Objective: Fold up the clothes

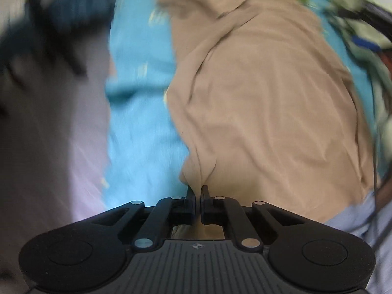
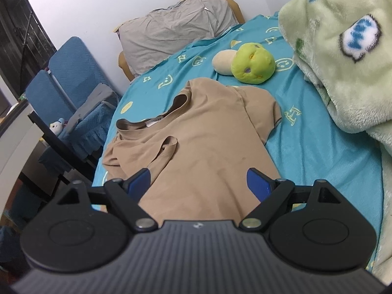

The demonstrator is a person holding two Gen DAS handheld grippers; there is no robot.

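- The tan T-shirt (image 2: 203, 142) was spread on the bed (image 2: 313, 152), near a green plush toy (image 2: 252, 65).
- A fold of its edge was pinched by the left gripper (image 1: 198, 191), jaws closed.
- The right gripper (image 2: 198, 183) was held wide, empty, over the near hem.
- The pinched edge should probably be carried across evenly, without dragging.

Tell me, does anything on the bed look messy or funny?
Yes. The tan T-shirt lies rumpled on the blue sheet, one sleeve flopped over its front, its edge bunched in the shut left gripper. A fluffy green blanket sits heaped at the side, beside a green plush toy.
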